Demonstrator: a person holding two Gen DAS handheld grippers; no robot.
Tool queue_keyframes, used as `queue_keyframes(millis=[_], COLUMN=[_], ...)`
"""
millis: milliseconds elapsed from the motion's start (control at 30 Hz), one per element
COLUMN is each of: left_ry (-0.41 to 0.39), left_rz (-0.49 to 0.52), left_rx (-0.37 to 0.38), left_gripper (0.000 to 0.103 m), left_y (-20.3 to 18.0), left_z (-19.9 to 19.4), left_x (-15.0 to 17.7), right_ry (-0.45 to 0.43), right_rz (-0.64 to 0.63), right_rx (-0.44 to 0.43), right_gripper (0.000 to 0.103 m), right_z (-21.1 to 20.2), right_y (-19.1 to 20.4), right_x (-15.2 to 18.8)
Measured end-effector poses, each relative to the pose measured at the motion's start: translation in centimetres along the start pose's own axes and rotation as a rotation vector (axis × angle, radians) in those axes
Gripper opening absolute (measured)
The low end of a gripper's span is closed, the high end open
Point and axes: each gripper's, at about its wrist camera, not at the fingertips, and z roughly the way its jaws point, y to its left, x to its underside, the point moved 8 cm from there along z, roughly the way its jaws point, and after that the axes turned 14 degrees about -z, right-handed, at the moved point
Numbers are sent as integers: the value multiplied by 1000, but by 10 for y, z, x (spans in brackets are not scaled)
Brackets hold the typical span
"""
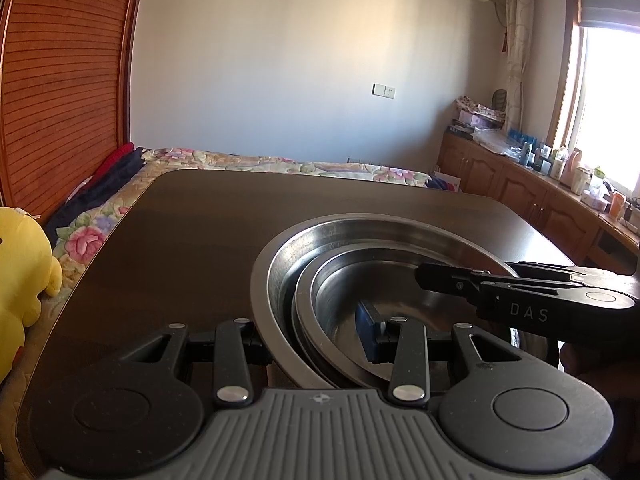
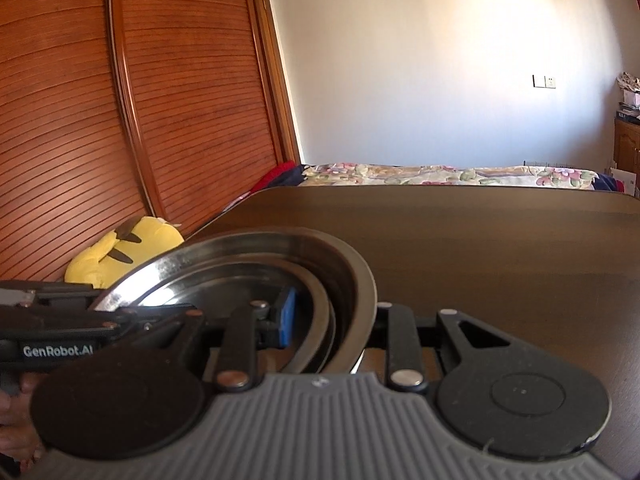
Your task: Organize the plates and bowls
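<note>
A nested stack of round stainless-steel bowls (image 1: 384, 256) sits on the dark wooden table (image 1: 180, 232), and both claws straddle its rim from opposite sides. The left gripper (image 1: 316, 340) has one blue-padded finger (image 1: 370, 332) inside the stack and the other outside the wide outer rim, apparently clamped on it; the right gripper (image 2: 328, 320) does the same on the far side, its blue pad (image 2: 287, 316) inside the rim. The grips look shallow and bite only on thin, slick metal, so I judge the main risk to be a rim sliding out of a pad, or the loose inner bowls shifting and rattling if the stack tips in lifting. Uneven pulls by the two hands could twist it free. Nearby lie a yellow plush toy (image 2: 124, 252) and a floral bedspread (image 1: 248, 162), both off the table, blocking nothing.
</note>
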Motion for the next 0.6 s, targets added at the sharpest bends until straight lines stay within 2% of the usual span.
queue_keyframes(millis=[600], left_ry=[-5], left_rz=[14], left_rx=[-14], left_gripper=[44], left_y=[-3], left_z=[2], left_x=[3], right_ry=[7], right_rz=[-16], right_rx=[-10], right_gripper=[31], right_z=[1], right_y=[2], right_x=[2])
